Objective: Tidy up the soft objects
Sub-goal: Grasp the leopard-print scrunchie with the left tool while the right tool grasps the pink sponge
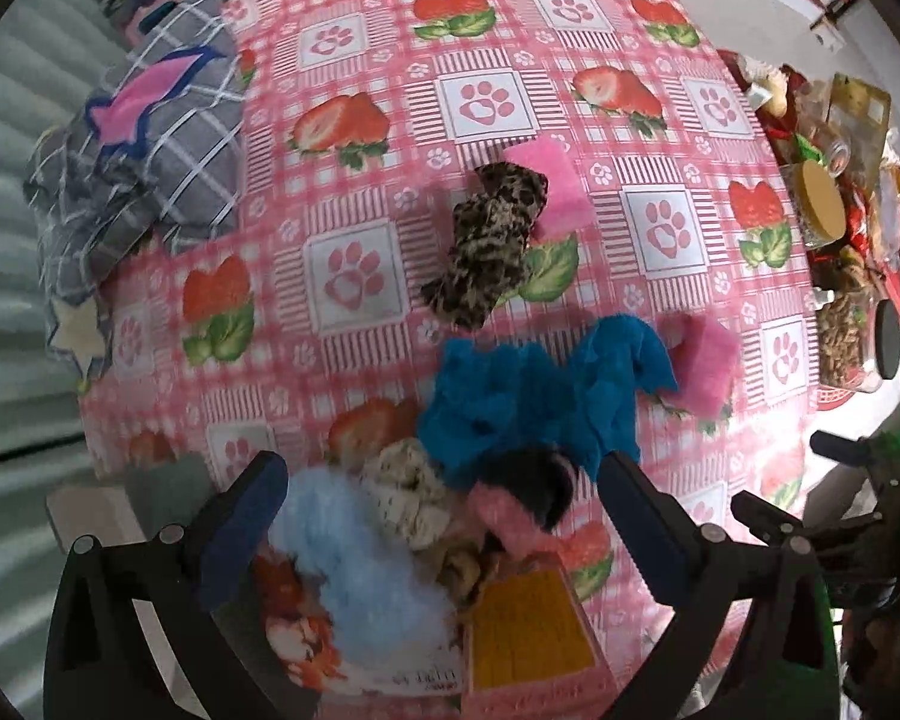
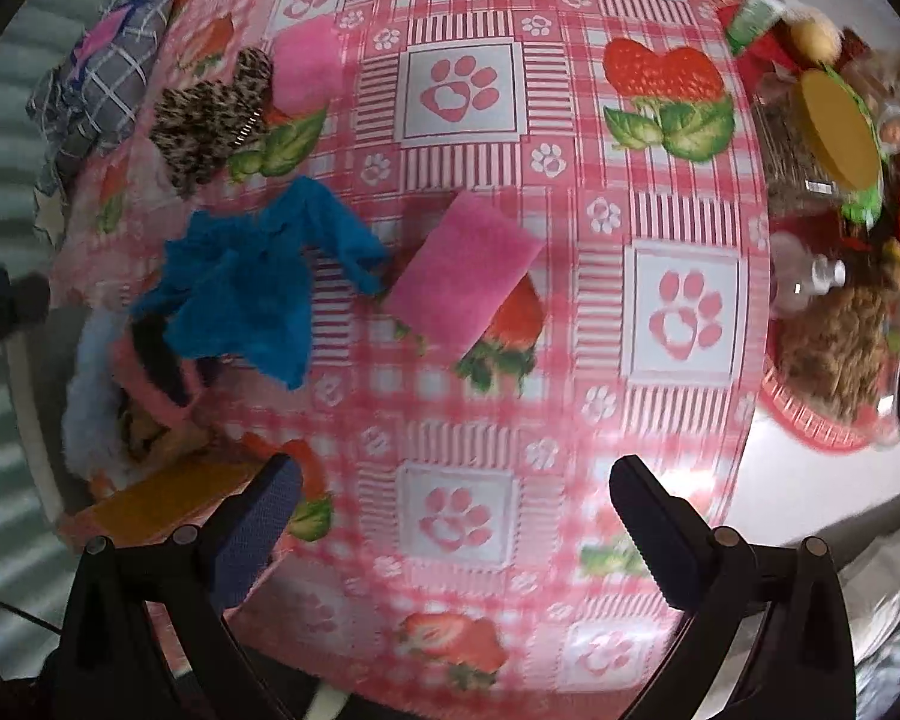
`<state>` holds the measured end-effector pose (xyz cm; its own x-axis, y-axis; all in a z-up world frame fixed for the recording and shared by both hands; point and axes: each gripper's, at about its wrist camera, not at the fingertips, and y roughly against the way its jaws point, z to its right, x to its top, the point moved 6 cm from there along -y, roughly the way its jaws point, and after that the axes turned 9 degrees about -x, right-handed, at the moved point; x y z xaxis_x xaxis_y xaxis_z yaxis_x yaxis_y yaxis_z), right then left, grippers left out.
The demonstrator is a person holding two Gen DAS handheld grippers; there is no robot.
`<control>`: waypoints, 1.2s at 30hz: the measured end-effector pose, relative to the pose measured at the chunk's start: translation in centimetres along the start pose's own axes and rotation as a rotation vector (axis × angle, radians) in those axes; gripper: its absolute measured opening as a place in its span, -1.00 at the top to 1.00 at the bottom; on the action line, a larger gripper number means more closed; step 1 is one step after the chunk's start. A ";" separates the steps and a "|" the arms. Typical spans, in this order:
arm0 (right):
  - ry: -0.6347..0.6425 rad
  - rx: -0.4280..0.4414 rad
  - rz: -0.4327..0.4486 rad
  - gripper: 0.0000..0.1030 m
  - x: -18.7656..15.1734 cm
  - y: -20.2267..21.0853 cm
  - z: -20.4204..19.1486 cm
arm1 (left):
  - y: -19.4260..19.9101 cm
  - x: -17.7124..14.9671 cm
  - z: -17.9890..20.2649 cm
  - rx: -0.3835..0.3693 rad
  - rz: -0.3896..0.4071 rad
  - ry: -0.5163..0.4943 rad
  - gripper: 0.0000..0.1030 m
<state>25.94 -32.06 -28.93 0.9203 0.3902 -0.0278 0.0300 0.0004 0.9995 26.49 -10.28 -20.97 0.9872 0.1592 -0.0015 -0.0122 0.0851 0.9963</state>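
Note:
A crumpled blue cloth (image 1: 534,396) (image 2: 252,294) lies mid-table on the pink strawberry tablecloth (image 1: 390,90). A leopard-print cloth (image 1: 492,246) (image 2: 210,120) lies beyond it, half over a pink pad (image 1: 549,180) (image 2: 306,63). A second pink pad (image 1: 699,363) (image 2: 465,273) sits right of the blue cloth. Close under my open left gripper (image 1: 444,516) is a pile: light-blue fluffy cloth (image 1: 354,564), a cream spotted one (image 1: 411,498), a pink-and-black fuzzy one (image 1: 522,498) and a box with a yellow panel (image 1: 531,636). My right gripper (image 2: 456,516) is open over bare tablecloth, empty.
A folded grey checked blanket (image 1: 150,138) with a pink star sits at the table's left edge. Jars, packets and a red basket of snacks (image 2: 840,330) crowd the right side. The right gripper's frame (image 1: 840,516) shows at the right in the left wrist view.

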 end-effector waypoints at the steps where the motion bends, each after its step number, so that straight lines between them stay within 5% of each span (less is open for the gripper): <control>1: 0.031 -0.016 0.009 -1.00 0.3 -0.3 -0.1 | -0.5 0.5 0.1 0.007 -0.004 -0.008 -1.00; 13: 0.456 -0.257 0.173 -1.00 4.7 -4.4 -4.2 | -7.9 5.9 -0.4 0.081 -0.029 -0.062 -1.00; 18: 0.508 -0.294 0.188 -1.00 5.5 -6.3 -5.0 | -10.2 7.0 -0.9 0.053 -0.038 -0.033 -1.00; 21: 0.488 -0.242 0.213 -1.00 4.9 -7.0 -5.6 | -11.0 7.7 -1.2 0.063 -0.024 -0.031 -0.97; 25: 0.473 -0.202 0.189 -0.84 6.0 -6.5 -5.3 | -11.6 8.4 -1.4 0.035 -0.037 -0.020 -0.48; 27: 0.473 -0.201 0.196 -0.55 6.9 -5.5 -4.8 | -11.8 8.5 -1.4 0.021 -0.049 -0.012 -0.05; 30: 0.470 -0.197 0.191 -0.54 6.8 -4.9 -4.4 | -11.9 8.4 -1.2 -0.006 -0.045 -0.013 0.57; 32: 0.454 -0.205 0.201 -0.54 6.9 -4.4 -3.9 | -11.5 8.3 -1.2 -0.032 -0.019 -0.007 0.76; 36: 0.371 -0.153 0.212 -0.54 6.8 -2.9 -1.3 | -9.4 8.4 -1.4 -0.060 0.058 -0.005 0.79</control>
<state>31.59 -28.22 -32.00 0.6973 0.6997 0.1555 -0.2276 0.0104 0.9737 34.63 -8.37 -30.48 0.9854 0.1606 0.0570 -0.0790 0.1342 0.9878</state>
